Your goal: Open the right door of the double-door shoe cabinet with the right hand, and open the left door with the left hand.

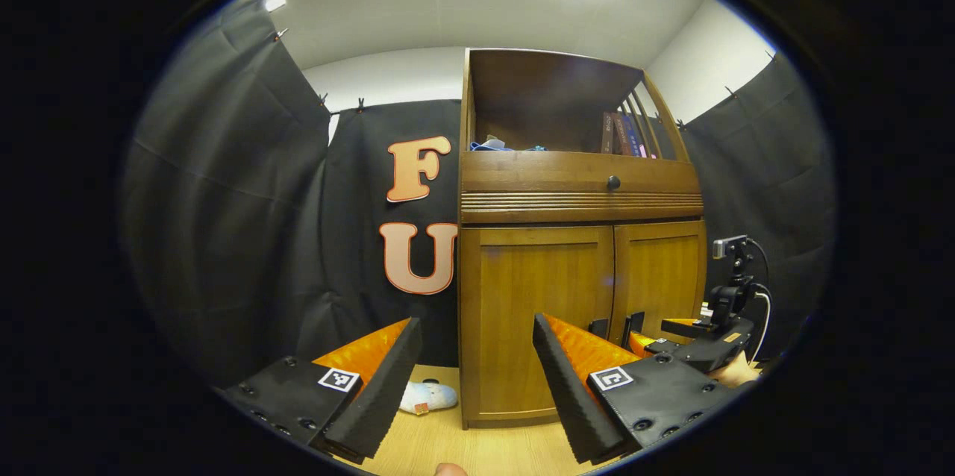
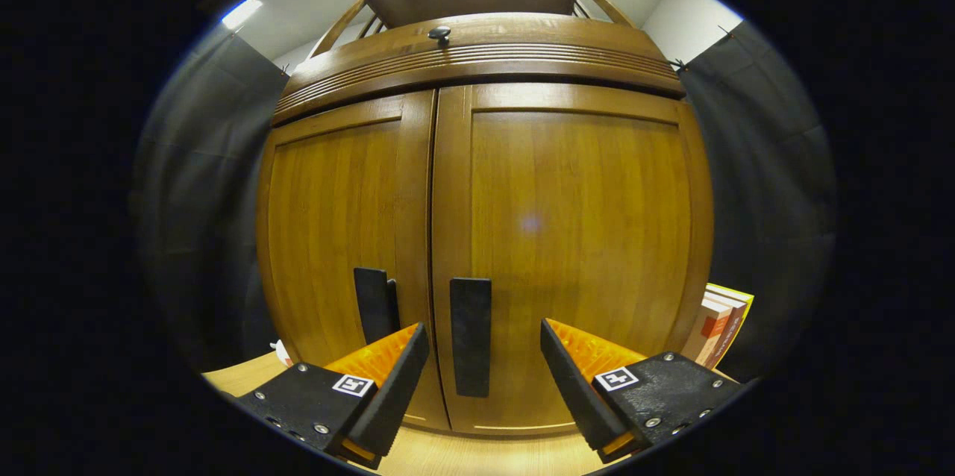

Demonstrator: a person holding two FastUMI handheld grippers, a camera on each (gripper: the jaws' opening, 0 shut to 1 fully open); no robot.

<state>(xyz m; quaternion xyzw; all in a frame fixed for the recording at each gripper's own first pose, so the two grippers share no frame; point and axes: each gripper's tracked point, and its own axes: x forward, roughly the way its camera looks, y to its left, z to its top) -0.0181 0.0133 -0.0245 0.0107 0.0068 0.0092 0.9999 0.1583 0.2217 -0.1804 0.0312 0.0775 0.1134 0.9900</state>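
Progress: neither door is open yet; both sit flush and closed, so both pulls are left to do.
Right door [image 2: 567, 237]: closed, filling the middle of the right gripper view, just in front of the right tool.
Right handle [image 2: 471, 336]: a flat, dark, upright bar low on the door beside the centre seam; it stands between the right tool's fingers but nothing presses on it yet.
Right tool [image 2: 483, 357]: spread wide, holding nothing; it looks lined up for the first grasp.
Left door [image 1: 537, 312]: closed; in the left gripper view it lies ahead and a little to the right of the left tool.
Left handle [image 2: 372, 304]: a matching dark bar just left of the seam, untouched.
Left tool [image 1: 477, 357]: wide apart, empty, well back from the cabinet; judged still to approach.
Shoe cabinet [image 1: 574, 192]: warm brown wood with a smooth satin sheen, framed flat panels, a ribbed moulding band over the doors, a drawer with a small round dark knob [image 1: 613, 182], and an open shelf above holding books [image 1: 623, 134].
Tool fingers: black wedge-shaped pads [image 2: 567, 379] with a finely ridged face, orange ribbed backs, matte black bodies with square printed markers.
Table [image 1: 448, 439]: pale wood-grain surface carrying the cabinet; a small white soft item [image 1: 427, 395] lies by the cabinet's left foot.
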